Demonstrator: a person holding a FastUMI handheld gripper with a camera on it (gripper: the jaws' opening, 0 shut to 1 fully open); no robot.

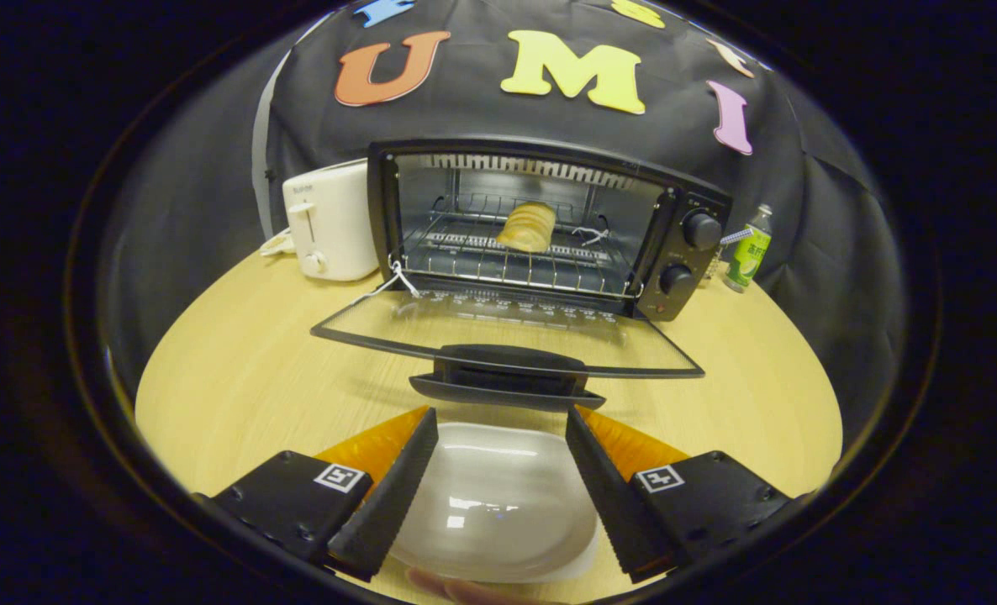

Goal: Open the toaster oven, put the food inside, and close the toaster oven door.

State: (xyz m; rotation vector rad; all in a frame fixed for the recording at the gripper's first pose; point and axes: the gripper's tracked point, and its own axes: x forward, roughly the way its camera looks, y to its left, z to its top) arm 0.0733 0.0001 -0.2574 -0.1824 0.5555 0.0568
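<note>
my fingers (502,496) are spread wide at the bottom of the frame, pinching nothing, and a white dish (498,504) lies between them on the worktop (246,378); the dish is bare, and its sides stand just clear of both fingers as far as i can tell. at the very bottom edge, under the dish, a bit of a hand (456,588) peeks in. just beyond my fingertips, in the middle of the frame, the oven door (507,332) hangs fully open, lying flat and level over the worktop with its dark handle (507,378) toward me. behind it, in the upper middle, the oven (549,227) stands with its mouth open; the food (528,227), a pale golden ridged piece, sits on the wire rack (507,265) well inside, near the rack's middle. two knobs (690,252) stack one above the other on the oven's right panel. a white string (393,281) trails from the door's left hinge corner. a white toaster (330,223) stands touching or just beside the oven's left wall, in the upper left. a green bottle (751,250) stands near the oven's right side, at the right of the frame, close to the black cloth wall.
</note>
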